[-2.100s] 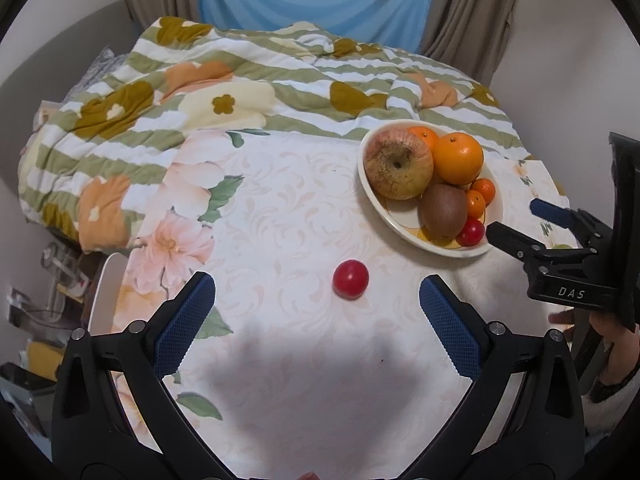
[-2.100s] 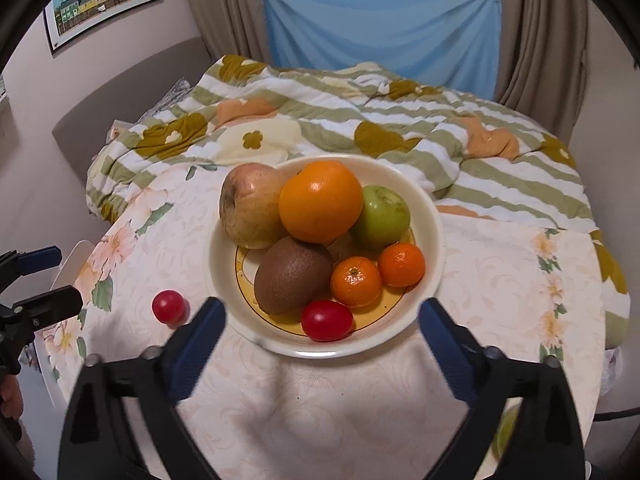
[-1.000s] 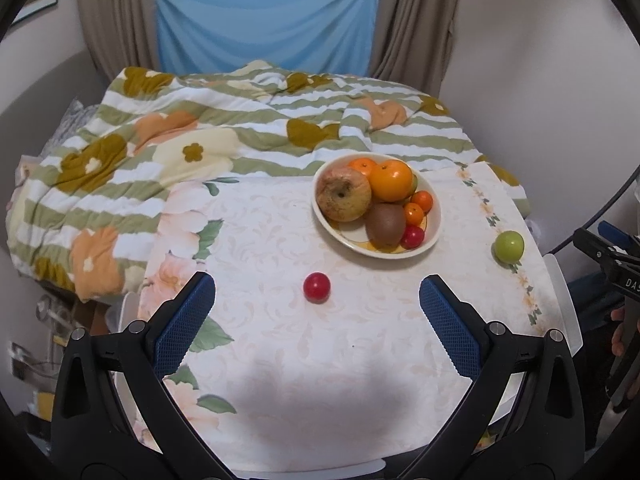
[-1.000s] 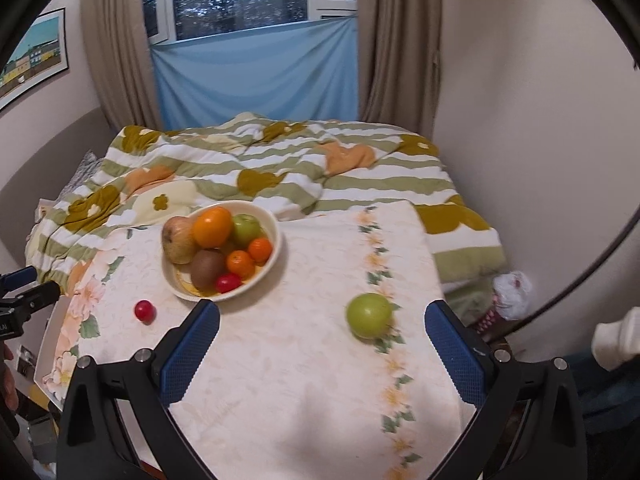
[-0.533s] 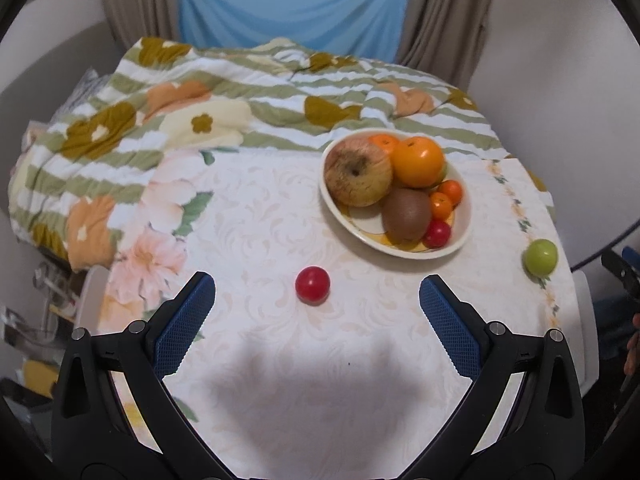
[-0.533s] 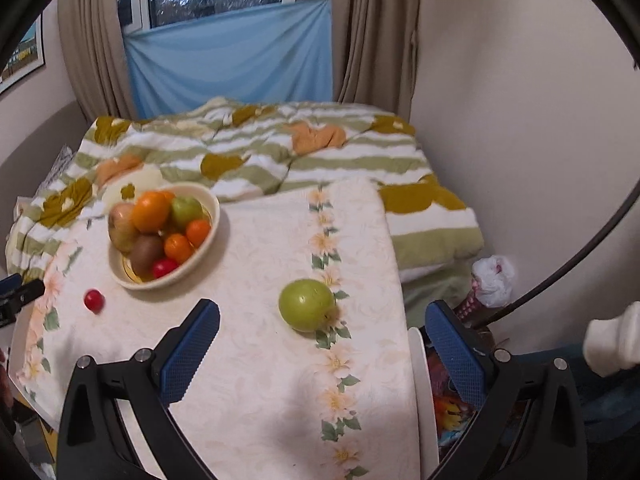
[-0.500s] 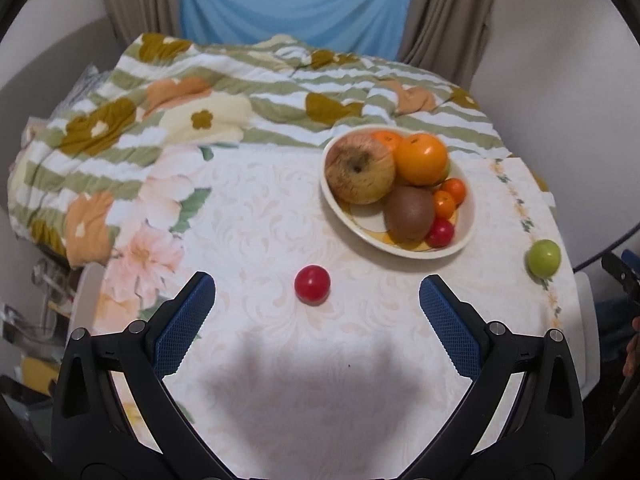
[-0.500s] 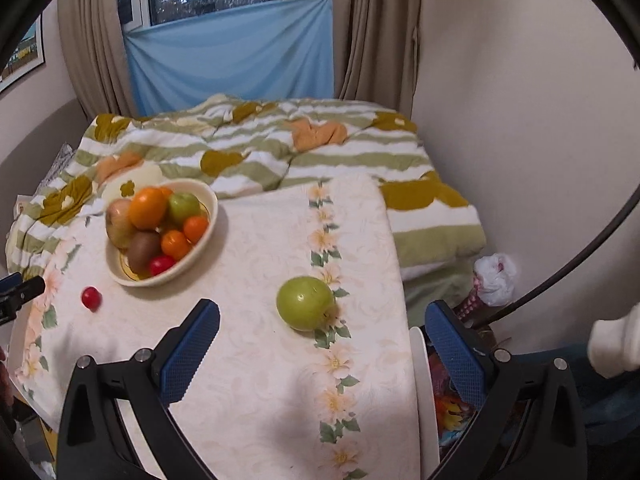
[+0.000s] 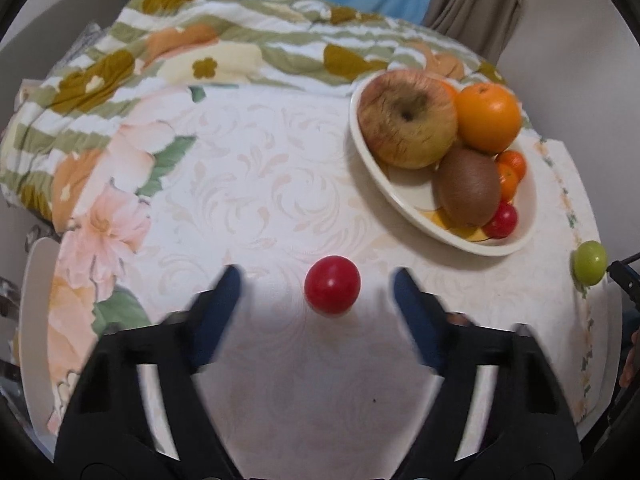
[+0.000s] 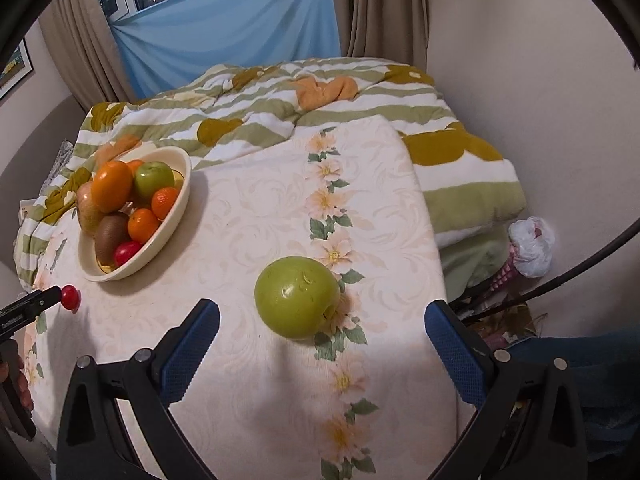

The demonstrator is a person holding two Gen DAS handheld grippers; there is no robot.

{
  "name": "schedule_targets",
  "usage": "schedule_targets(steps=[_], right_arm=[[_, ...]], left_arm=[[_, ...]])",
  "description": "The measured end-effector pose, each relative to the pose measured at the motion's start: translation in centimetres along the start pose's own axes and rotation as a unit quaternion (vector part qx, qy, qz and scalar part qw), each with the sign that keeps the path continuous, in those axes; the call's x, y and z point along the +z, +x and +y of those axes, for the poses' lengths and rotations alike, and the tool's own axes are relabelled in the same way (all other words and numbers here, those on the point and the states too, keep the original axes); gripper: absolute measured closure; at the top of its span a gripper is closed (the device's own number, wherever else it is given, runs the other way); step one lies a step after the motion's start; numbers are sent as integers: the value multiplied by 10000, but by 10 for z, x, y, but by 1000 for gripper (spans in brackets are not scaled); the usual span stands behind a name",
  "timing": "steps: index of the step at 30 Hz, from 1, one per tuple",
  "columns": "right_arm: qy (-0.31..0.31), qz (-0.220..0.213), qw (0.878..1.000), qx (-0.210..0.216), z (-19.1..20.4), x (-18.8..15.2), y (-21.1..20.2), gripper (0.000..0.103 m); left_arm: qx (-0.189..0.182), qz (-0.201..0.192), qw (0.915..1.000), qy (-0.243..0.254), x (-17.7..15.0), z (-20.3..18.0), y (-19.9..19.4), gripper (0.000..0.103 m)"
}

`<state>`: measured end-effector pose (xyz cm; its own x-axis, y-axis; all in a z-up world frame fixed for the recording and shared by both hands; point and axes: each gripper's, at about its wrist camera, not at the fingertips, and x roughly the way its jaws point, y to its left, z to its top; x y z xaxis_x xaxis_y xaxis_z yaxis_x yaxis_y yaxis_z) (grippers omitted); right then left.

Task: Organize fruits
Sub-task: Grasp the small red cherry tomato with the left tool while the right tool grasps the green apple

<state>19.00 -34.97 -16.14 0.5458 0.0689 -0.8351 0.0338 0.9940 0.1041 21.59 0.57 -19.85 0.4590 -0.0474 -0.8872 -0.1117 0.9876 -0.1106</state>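
Pick-up step: left tongs (image 9: 316,280) closing round red tomato (image 9: 332,290) w/o touching yet, right tongs (image 10: 320,320) released, straddling green apple (image 10: 297,297); next, pinch & carry both to bowl (image 10: 176,216).

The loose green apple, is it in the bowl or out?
Out: the green apple rests on the tablecloth, apart from the bowl.

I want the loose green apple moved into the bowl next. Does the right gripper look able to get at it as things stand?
Probably yes. The green apple lies alone on the tablecloth, ahead of the open right gripper, with nothing between them.
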Motion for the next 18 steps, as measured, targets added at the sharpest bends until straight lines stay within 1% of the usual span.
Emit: schedule_targets(steps=[3, 5, 6, 8, 10, 12, 16, 18], right_arm=[[16, 61, 10000, 47, 0, 3, 8, 1], [-5, 96, 9999, 38, 0, 4, 13, 1], [-15, 111, 9999, 36, 1, 4, 15, 1], [-29, 147, 9999, 33, 1, 5, 18, 1], [-15, 175, 9998, 48, 1, 5, 21, 1], [9, 204, 9998, 54, 1, 4, 23, 2], [17, 282, 9996, 42, 2, 6, 30, 9], [17, 303, 9995, 49, 2, 7, 34, 9]], left_arm=[[-86, 115, 9999, 4, 0, 0, 11, 29], [-83, 176, 9998, 43, -1, -2, 15, 39], [-84, 219, 9997, 47, -1, -2, 17, 50], [-55, 202, 9997, 85, -1, -2, 17, 54], [2, 204, 9997, 114, 0, -3, 17, 65], [7, 215, 9997, 119, -1, -2, 17, 65], [70, 220, 9995, 197, -2, -3, 16, 65], [63, 215, 9996, 190, -3, -3, 16, 65]])
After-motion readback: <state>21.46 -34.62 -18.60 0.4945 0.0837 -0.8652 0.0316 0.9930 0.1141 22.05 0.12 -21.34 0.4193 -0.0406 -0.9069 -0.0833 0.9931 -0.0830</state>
